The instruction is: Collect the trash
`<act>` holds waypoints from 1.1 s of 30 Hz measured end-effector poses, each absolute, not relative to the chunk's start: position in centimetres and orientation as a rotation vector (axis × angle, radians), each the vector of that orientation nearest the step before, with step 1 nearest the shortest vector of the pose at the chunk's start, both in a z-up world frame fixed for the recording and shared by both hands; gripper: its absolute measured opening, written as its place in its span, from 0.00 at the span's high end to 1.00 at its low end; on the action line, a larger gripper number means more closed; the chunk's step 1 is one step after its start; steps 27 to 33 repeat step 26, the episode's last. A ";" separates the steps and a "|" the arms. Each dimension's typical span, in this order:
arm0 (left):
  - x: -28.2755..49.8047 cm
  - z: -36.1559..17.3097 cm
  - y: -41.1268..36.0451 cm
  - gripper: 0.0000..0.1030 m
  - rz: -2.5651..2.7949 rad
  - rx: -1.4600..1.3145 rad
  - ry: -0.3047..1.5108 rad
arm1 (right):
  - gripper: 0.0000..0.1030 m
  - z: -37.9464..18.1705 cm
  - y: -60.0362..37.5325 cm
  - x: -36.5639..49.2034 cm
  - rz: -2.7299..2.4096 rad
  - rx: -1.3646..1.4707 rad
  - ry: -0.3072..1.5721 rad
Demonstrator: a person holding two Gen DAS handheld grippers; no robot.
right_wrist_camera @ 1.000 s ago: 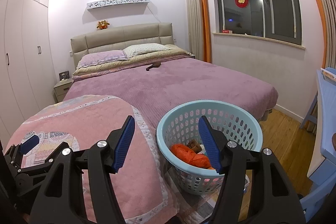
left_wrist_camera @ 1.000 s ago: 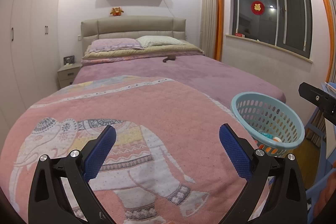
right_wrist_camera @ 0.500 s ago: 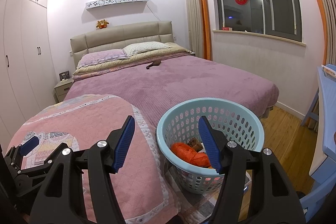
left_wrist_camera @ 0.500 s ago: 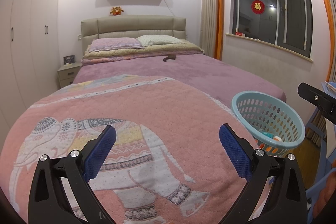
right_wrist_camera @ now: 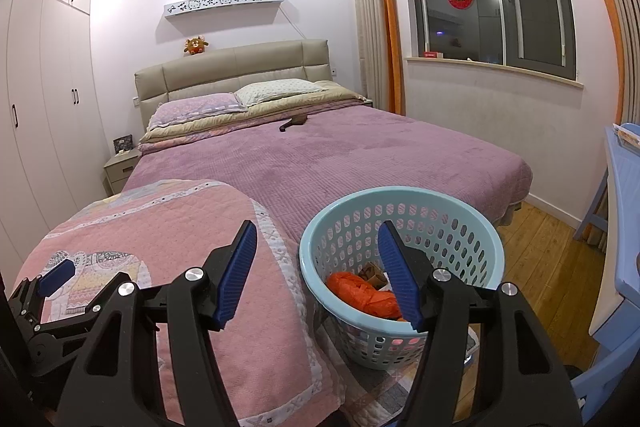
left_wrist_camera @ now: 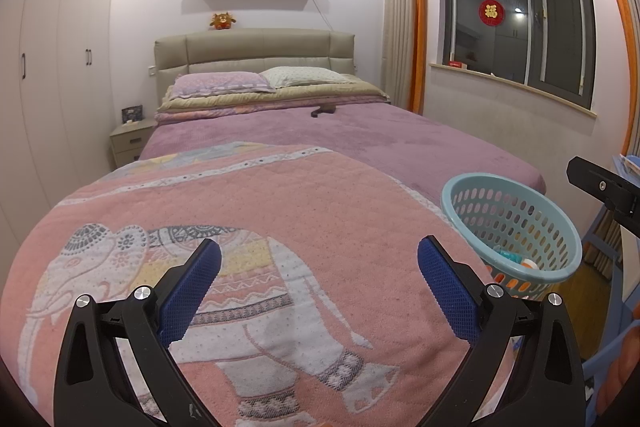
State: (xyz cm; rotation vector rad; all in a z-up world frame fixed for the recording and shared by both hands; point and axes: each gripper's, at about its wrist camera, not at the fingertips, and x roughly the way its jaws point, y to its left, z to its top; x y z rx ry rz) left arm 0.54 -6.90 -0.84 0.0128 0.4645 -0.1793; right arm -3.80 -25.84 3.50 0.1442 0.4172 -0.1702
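— What's left for you to collect?
— Your left gripper (left_wrist_camera: 318, 281) and right gripper (right_wrist_camera: 316, 267) gape empty; approach that dark brown scrap (right_wrist_camera: 293, 122) on the purple bedspread (right_wrist_camera: 360, 155) low, then fill the pale blue perforated plastic basket (right_wrist_camera: 460, 205)

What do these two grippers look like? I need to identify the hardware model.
Both the left gripper and the right gripper look alike: matte black angular frames with cut-out slots, silver round bolts at the joints, and blue textured pads lining the fingers. No cables or markings show.
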 end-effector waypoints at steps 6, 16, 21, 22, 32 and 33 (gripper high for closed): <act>0.5 -0.8 -6.9 0.07 -0.180 0.013 0.465 | 0.42 3.3 -25.9 -3.6 -0.170 0.149 0.423; 0.2 -1.1 -6.5 0.07 -0.184 0.019 0.454 | 0.42 3.1 -26.0 -3.6 -0.169 0.149 0.425; 0.3 -1.1 -6.6 0.07 -0.178 0.031 0.459 | 0.42 3.2 -26.0 -3.6 -0.167 0.150 0.425; 0.3 -1.0 -6.5 0.07 -0.179 0.029 0.460 | 0.42 3.2 -26.0 -3.6 -0.163 0.152 0.425; 0.2 -0.4 -6.0 0.07 -0.174 0.018 0.465 | 0.42 3.4 -25.5 -3.9 -0.156 0.140 0.412; 0.2 -0.4 -6.0 0.07 -0.174 0.018 0.465 | 0.42 3.4 -25.5 -3.9 -0.156 0.140 0.412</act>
